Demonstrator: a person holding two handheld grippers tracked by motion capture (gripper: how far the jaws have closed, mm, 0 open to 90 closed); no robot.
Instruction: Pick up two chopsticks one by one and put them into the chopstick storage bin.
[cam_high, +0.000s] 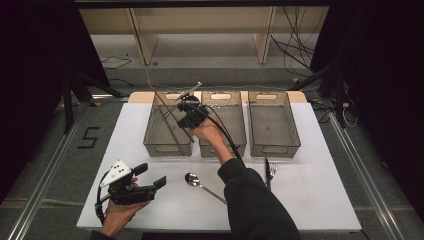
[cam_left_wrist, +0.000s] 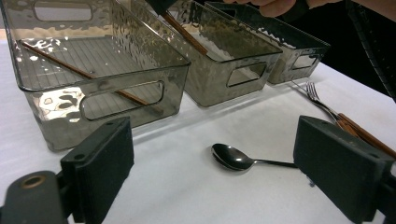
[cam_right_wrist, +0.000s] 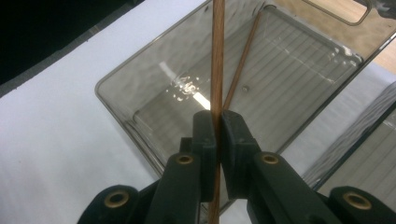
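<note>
My right gripper (cam_high: 182, 106) hovers over the left grey see-through bin (cam_high: 150, 140), shut on a wooden chopstick (cam_high: 161, 98) that slants across it. Up close in the right gripper view, the jaws (cam_right_wrist: 218, 122) pinch this chopstick (cam_right_wrist: 217, 56) near its middle. A second chopstick (cam_right_wrist: 245, 56) lies on the bin's ribbed floor (cam_right_wrist: 299, 79). My left gripper (cam_high: 151, 175) rests near the table's front left, open, with nothing between its jaws. A spoon (cam_left_wrist: 231, 157) lies on the white table ahead of the left gripper (cam_left_wrist: 215, 140).
Beside the left bin stand a middle bin (cam_high: 235, 125) and a right bin (cam_high: 274, 147), side by side. A fork (cam_high: 273, 170) and a dark-handled utensil (cam_high: 267, 175) lie in front of the right bin. The spoon (cam_high: 192, 179) lies front centre.
</note>
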